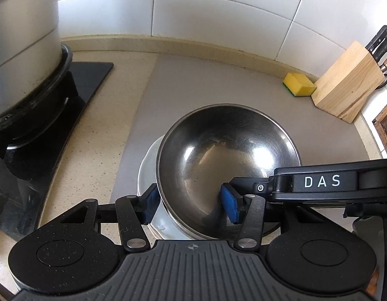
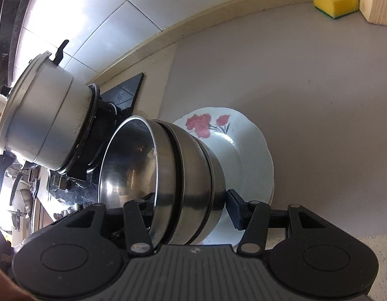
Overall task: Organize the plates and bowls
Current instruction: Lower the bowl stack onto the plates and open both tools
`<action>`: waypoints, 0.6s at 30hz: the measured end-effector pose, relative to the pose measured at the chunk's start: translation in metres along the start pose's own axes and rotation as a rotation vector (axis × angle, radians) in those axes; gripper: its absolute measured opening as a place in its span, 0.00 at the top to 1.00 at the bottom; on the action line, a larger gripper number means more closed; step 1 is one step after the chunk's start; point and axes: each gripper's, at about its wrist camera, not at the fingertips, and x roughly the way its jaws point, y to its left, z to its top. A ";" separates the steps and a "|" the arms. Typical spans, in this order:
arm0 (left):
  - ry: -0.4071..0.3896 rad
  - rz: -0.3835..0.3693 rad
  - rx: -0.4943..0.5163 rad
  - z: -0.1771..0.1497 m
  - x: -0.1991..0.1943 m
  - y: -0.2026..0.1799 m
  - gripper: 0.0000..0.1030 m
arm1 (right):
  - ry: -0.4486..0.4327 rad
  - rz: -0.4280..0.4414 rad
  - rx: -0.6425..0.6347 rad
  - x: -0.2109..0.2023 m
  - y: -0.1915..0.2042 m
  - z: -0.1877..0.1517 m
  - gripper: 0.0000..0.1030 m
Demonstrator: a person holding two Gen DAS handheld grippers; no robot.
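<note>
left tool (image 1: 189, 204) | straddles steel bowl (image 1: 228, 148) rim | on plates (image 1: 145, 173)

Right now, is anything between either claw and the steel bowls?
Nothing visible. The left claw and right claw each already straddle the rim of the stacked steel bowls, one finger inside the top bowl and one outside. The stack is directly over the flowered plate.

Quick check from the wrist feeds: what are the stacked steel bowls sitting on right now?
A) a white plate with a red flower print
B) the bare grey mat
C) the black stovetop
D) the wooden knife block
A: the right wrist view shows the steel bowls nested on the white plate with red flowers, which lies on the grey mat.
</note>
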 end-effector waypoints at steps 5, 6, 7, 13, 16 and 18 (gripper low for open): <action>-0.008 0.005 0.006 0.002 0.002 -0.002 0.48 | 0.001 0.009 0.014 0.003 -0.003 0.003 0.73; -0.008 0.004 0.008 0.002 0.002 -0.002 0.48 | -0.001 0.009 0.013 0.003 -0.003 0.003 0.73; -0.009 0.005 0.009 0.002 0.002 -0.003 0.48 | -0.002 0.007 0.008 0.003 -0.003 0.003 0.73; -0.009 0.004 0.014 0.001 0.001 -0.004 0.48 | -0.004 0.016 0.019 0.002 -0.006 0.001 0.73; -0.011 0.005 0.013 -0.001 0.000 -0.004 0.46 | -0.004 0.019 0.011 0.002 -0.006 0.001 0.72; -0.012 0.008 0.009 -0.003 0.000 -0.003 0.44 | -0.002 0.020 0.014 0.002 -0.006 0.000 0.71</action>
